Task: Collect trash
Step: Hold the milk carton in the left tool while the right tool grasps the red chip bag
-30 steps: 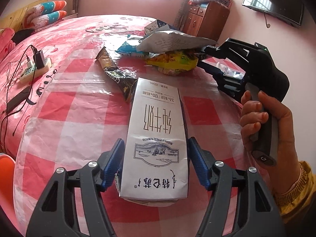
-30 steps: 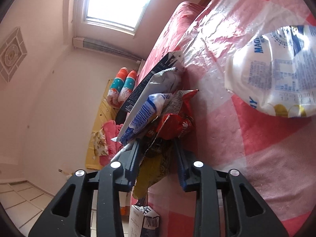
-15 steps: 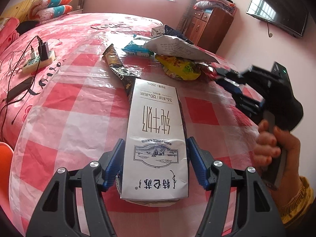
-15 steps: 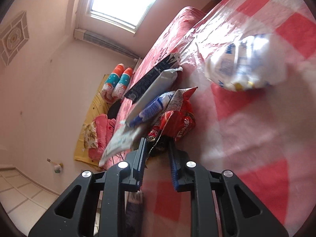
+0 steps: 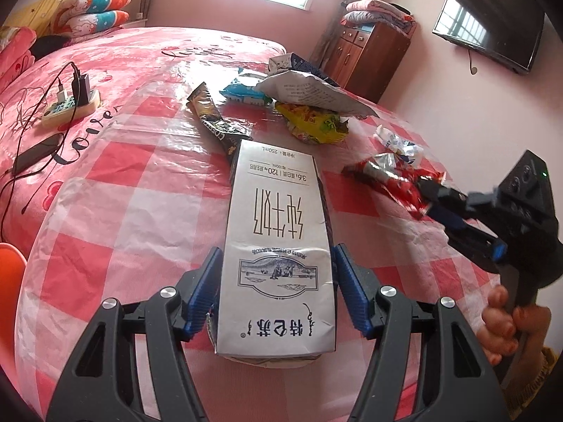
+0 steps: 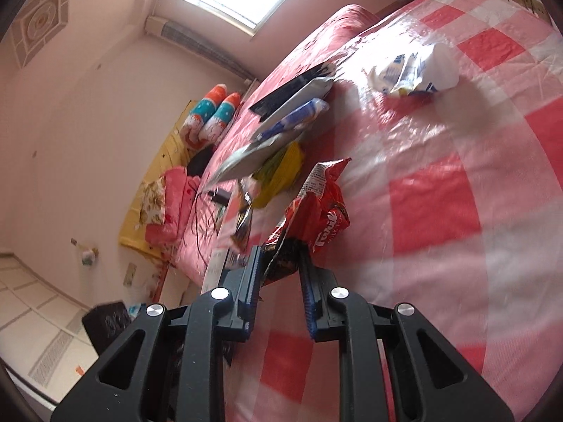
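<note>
The left gripper (image 5: 278,281) clamps a flattened paper milk carton (image 5: 278,246), a smooth white box with creased sides, its long axis running straight away from the camera over the glossy red-and-white checked sheet (image 5: 116,211) on the bed. The right gripper (image 6: 279,263) has its jaws pinched on a crinkled red foil wrapper (image 6: 316,218), which sticks out beyond the fingertips above the sheet. More crumpled wrappers (image 5: 309,105) lie piled farther back.

Power strip (image 5: 70,105) with plugged chargers on bed; wall television (image 5: 489,24); wooden cabinet (image 5: 366,56).
</note>
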